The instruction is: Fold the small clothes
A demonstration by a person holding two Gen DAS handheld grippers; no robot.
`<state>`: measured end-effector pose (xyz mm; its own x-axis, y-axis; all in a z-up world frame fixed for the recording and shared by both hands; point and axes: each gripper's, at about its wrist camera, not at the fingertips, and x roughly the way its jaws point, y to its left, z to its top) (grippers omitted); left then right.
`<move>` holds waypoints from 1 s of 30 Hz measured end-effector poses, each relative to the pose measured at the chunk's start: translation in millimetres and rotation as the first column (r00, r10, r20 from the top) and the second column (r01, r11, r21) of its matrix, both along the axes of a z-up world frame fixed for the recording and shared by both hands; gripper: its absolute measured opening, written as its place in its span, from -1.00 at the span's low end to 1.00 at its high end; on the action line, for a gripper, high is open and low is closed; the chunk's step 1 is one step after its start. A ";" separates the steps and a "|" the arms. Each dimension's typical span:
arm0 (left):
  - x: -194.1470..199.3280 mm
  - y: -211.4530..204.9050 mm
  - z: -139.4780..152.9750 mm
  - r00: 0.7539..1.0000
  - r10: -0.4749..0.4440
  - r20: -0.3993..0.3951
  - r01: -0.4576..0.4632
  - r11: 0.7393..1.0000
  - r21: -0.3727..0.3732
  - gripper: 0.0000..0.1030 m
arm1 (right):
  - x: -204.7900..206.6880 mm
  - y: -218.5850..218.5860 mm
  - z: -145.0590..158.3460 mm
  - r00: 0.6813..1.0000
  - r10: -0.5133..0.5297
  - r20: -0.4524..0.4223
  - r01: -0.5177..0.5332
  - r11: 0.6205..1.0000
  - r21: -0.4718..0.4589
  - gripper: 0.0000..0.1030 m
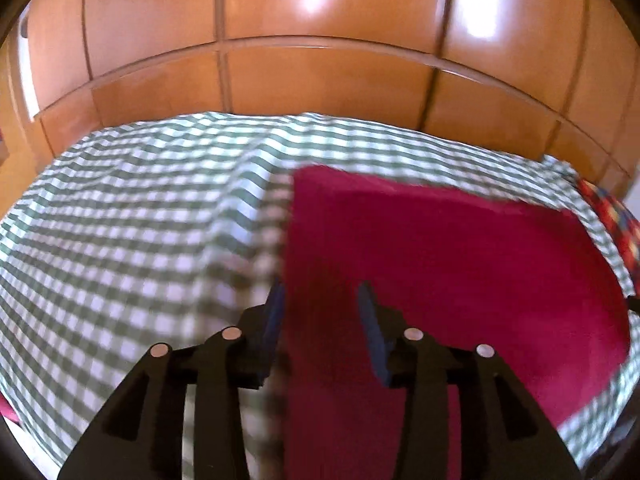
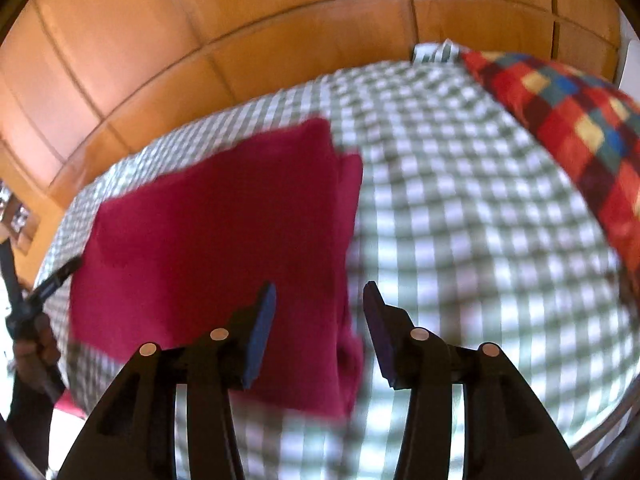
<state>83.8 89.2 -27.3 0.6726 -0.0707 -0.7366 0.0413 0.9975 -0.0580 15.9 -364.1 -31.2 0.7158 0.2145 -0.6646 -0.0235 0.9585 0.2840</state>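
A dark red garment (image 1: pixel 460 260), folded into a flat rectangle, lies on the green-and-white checked bedsheet (image 1: pixel 140 220). My left gripper (image 1: pixel 322 292) is open just above the garment's left edge, and its blue pads hold nothing. In the right wrist view the same garment (image 2: pixel 220 220) shows a doubled layer along its right side. My right gripper (image 2: pixel 320 289) is open over that right edge, with the cloth lying below the gap and not pinched. At the far left of that view, a hand (image 2: pixel 36 344) holds the left gripper, one finger (image 2: pixel 60 274) of which shows.
Glossy wooden wardrobe doors (image 1: pixel 320 72) stand close behind the bed. A pillow in red, blue and yellow checks (image 2: pixel 560 120) lies at the right, also seen as a pillow edge (image 1: pixel 616 220). Bare checked sheet (image 2: pixel 480 220) spreads to either side of the garment.
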 end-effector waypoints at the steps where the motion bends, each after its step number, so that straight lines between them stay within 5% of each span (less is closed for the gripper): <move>1: -7.3 -3.2 -0.9 1.000 -0.013 0.002 0.013 1.000 -0.002 -0.17 | -9.2 2.9 -7.3 1.000 0.011 -0.016 -0.011 1.000 0.001 -0.13; 4: -25.5 -11.6 -6.3 0.999 -0.033 0.004 0.033 0.999 0.006 -0.07 | -23.6 9.9 -25.7 0.999 0.026 -0.041 -0.026 1.000 0.004 -0.13; 8: -37.1 -19.4 -12.2 0.999 -0.043 0.005 0.043 0.998 0.039 -0.06 | -23.3 14.8 -30.9 0.999 0.002 -0.042 -0.003 1.000 -0.024 -0.62; 11: -39.3 -23.2 -14.5 0.998 -0.066 0.016 0.064 0.991 0.118 0.02 | -28.3 21.3 -18.0 1.000 0.015 -0.013 -0.017 0.995 -0.099 -0.73; 13: -35.5 -20.0 -22.5 0.998 -0.069 -0.008 0.070 0.986 0.149 0.12 | -34.8 16.3 -9.9 1.000 0.017 0.006 -0.016 0.993 -0.116 -0.77; 18: -36.2 -9.8 -27.7 0.997 -0.068 -0.031 0.070 0.994 0.085 0.13 | -54.5 8.2 -8.2 1.000 0.024 0.005 -0.023 0.991 -0.130 -0.80; 25: -48.6 -17.0 -22.3 0.993 -0.118 -0.013 0.119 0.980 0.162 0.12 | -51.1 10.6 -35.9 0.997 0.008 -0.076 -0.019 0.989 -0.147 -0.81; 27: -54.4 -15.0 -18.5 0.993 -0.120 -0.008 0.119 0.976 0.180 0.12 | -52.0 12.5 -28.9 0.997 0.013 -0.070 -0.025 0.985 -0.174 -0.75; 30: -61.3 -17.6 -12.7 0.994 -0.104 0.009 0.100 0.972 0.213 0.12 | -55.3 13.2 -9.1 0.999 -0.042 -0.010 0.038 0.965 -0.259 -0.07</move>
